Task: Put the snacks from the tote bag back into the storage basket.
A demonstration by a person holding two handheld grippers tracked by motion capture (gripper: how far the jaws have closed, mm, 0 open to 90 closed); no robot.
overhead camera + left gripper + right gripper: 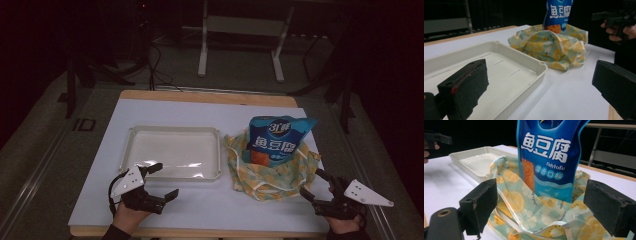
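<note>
The blue pouch (280, 137) stands upright inside the open cloth bag (267, 175), on the right half of the table (165, 112). Its top half rises above the bag's rim, and it shows white characters and an orange window on its front. In the right gripper view the pouch (549, 157) is just beyond the jaws, and its lower part sits in the folds of the bag (529, 212). The bag has a pattern of yellow lemon slices on pale green, and it lies loose and crumpled around the pouch.

The right gripper (317, 185) is at the near right corner of the table, just beside the near right edge of the bag. Its jaws stand wide apart and hold nothing. I cannot tell if a jaw tip touches the cloth. The person's hand holds it from the near edge.

Left of the bag lies the white tray (131, 135), shallow and rectangular, close to the bag but apart from it. In the left gripper view the tray (541, 63) has a raised rim and thin slots in its floor.

The left gripper (164, 181) is near the tray's near left corner, over the white table surface. Its jaws are also spread wide, with nothing between them. One jaw reaches over the near rim of the tray.
</note>
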